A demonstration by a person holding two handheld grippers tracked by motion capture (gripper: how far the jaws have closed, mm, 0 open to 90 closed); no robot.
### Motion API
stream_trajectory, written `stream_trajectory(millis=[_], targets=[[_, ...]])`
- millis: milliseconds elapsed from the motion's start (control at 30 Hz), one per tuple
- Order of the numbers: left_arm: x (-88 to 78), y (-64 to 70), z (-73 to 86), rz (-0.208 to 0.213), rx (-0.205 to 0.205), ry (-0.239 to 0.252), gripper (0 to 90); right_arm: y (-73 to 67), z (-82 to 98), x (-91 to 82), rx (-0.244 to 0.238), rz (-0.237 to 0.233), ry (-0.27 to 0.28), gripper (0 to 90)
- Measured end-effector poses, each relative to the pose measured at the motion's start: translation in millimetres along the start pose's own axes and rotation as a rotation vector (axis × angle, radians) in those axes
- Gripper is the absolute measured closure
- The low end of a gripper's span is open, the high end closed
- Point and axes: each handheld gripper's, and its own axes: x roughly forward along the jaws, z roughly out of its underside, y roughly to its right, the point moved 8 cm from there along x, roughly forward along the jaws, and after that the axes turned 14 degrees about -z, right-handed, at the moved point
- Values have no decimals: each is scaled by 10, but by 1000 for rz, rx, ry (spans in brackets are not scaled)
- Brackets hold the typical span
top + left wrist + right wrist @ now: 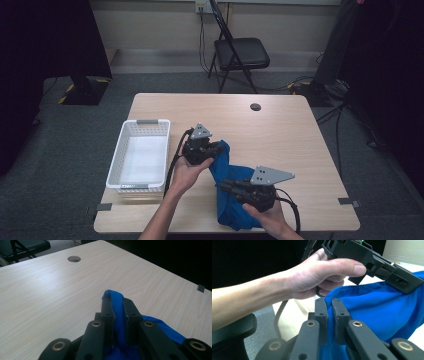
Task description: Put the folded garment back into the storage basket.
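Pale wood table [280, 130] on grey carpet; both tongs pinch the blue cloth [227, 187].

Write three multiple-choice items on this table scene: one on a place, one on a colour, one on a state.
1. Where does the white basket stand?
A. On the chair
B. On the table's left part
C. On the floor

2. What colour is the cloth?
A. Blue
B. Red
C. Green

3. How is the left claw?
A. Open over bare wood
B. Shut on the basket rim
C. Shut on the cloth

Key: 1 B, the high view shows it left of both hands; 2 A, blue in every view; 3 C, the left gripper view shows a cloth fold pinched between its jaws.
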Motion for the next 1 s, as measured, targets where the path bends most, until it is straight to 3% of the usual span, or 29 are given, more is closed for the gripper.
stream_trajectory(millis=[1000], targets=[[388,302,105,40,5,-53,812,196,379,-350,56,84,-45,843]])
